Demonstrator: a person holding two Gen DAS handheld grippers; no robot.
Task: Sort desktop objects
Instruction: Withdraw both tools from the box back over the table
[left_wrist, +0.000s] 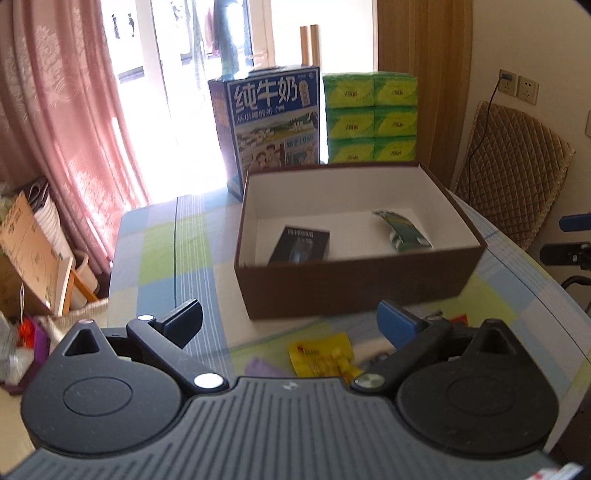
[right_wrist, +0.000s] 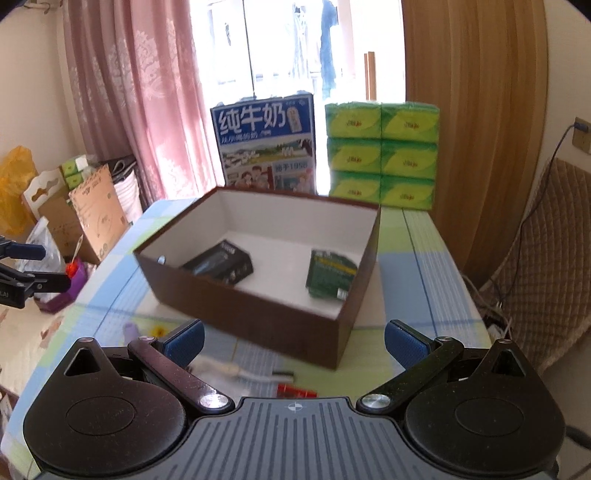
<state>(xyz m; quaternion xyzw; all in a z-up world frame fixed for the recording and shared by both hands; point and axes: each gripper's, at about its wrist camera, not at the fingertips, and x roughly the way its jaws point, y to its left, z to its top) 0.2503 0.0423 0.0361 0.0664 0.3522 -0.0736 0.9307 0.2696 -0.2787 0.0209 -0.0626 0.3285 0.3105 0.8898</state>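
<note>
In the left wrist view, the left gripper (left_wrist: 290, 325) fills the bottom of the frame with its fingers spread wide and nothing between them. Just above it, at centre right, sits the brown box (left_wrist: 354, 284), open-topped with a white inside. A black packet (left_wrist: 300, 245) lies on its floor toward the left, and a green packet (left_wrist: 402, 230) toward the right, the two apart. Below the box, between the fingers, a yellow sachet (left_wrist: 319, 356) lies on the checked tablecloth (left_wrist: 166, 266). Behind the box, at upper centre, stand a blue milk carton (left_wrist: 273, 122) and a stack of green tissue packs (left_wrist: 371, 118).

In the right wrist view, the right gripper (right_wrist: 293, 341) is likewise wide apart and empty at the bottom of the frame. The brown box (right_wrist: 258, 317) sits at centre, holding the black packet (right_wrist: 221, 264) and the green packet (right_wrist: 330, 273). A small red item (right_wrist: 295, 391) lies at bottom centre, too blurred to identify.
</note>
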